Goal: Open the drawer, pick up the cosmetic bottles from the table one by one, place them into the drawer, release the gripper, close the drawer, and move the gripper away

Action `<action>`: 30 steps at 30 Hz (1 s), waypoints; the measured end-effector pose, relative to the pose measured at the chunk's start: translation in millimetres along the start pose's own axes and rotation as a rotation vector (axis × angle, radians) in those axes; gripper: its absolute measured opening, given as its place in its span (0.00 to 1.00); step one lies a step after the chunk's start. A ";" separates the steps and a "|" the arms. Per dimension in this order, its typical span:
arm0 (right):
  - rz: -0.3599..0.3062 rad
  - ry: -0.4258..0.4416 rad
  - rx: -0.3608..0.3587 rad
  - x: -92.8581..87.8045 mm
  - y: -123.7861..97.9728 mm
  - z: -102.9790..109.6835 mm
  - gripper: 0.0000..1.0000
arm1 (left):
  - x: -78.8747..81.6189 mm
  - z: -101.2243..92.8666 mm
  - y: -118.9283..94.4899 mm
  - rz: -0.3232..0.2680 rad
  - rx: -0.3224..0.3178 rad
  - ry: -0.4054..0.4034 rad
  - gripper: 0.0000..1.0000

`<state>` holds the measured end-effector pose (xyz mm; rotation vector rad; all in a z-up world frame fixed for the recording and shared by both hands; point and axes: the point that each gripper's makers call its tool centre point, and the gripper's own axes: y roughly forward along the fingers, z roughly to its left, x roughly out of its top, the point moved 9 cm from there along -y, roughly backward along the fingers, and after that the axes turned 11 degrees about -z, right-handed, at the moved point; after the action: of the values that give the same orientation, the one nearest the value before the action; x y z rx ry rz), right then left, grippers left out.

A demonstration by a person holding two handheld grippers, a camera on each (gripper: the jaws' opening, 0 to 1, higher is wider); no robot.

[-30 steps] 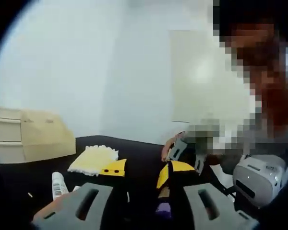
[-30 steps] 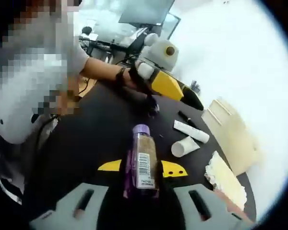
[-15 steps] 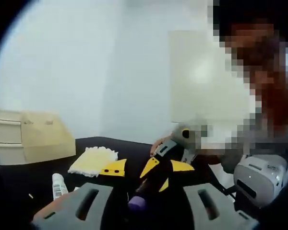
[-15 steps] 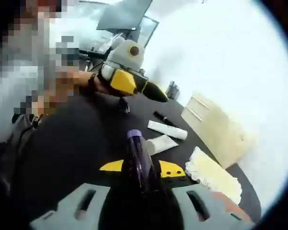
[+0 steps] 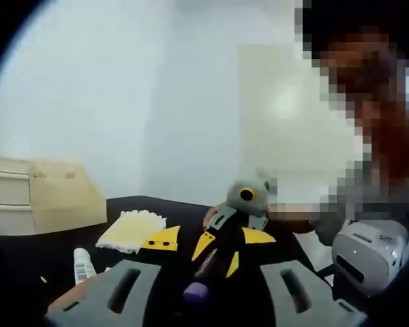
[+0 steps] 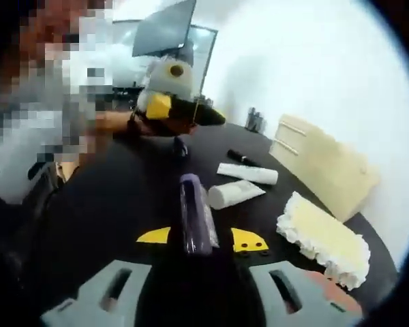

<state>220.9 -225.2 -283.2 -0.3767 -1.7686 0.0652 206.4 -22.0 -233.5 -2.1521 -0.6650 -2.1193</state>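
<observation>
A cosmetic bottle (image 6: 194,216) with a purple cap is clamped between the yellow-tipped jaws of my right gripper (image 6: 201,238), pointing away over the black table (image 6: 109,204). In the left gripper view that gripper (image 5: 218,253) comes in from the right, the bottle's purple cap (image 5: 195,293) toward me. My left gripper (image 5: 210,238) stands open over the table with nothing in its jaws; it also appears far back (image 6: 204,117). Two white tubes (image 6: 249,174) (image 6: 233,194) and a black stick (image 6: 238,158) lie ahead. The beige drawer cabinet (image 6: 324,163) (image 5: 13,197) stands at the table's edge, its drawer fronts flush.
A yellow and white cloth (image 6: 327,238) (image 5: 131,228) lies beside the cabinet. A small white bottle (image 5: 82,262) lies near my left jaw. A person sits behind the table, a hand on each gripper. A white and grey device (image 5: 365,252) sits at the right.
The right gripper's view has swung toward the cabinet and cloth, the bottle still in its jaws. In the left gripper view, the right gripper has risen and shifted left. The left gripper has stayed put.
</observation>
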 end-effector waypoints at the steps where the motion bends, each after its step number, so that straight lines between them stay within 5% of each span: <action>1: -0.021 0.003 -0.009 2.0 1.3 -1.1 0.26 | 0.1 -0.3 0.0 0.000 -0.001 0.002 0.27; 8: -0.022 0.128 -0.021 4.9 1.6 -6.1 0.25 | 3.6 0.7 -1.8 -0.015 0.001 -0.003 0.27; 16: -0.031 0.543 -0.020 11.5 5.3 -7.5 0.24 | 6.8 1.9 -3.8 -0.034 0.006 -0.015 0.27; 20: -0.049 0.666 0.015 11.3 4.0 -8.8 0.24 | 5.4 2.2 -4.0 -0.021 -0.009 -0.018 0.29; 24: -0.047 0.726 0.049 7.9 -0.3 -9.5 0.24 | -8.4 -2.1 -3.1 0.138 -0.088 -0.013 0.39; 30: -0.060 0.698 0.091 13.9 2.0 6.9 0.24 | -40.6 -11.0 2.0 0.384 -0.133 0.017 0.55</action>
<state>212.2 -218.3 -272.3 -0.2382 -1.0809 -0.0284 197.9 -38.3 -271.4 -2.1097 -0.0962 -2.0170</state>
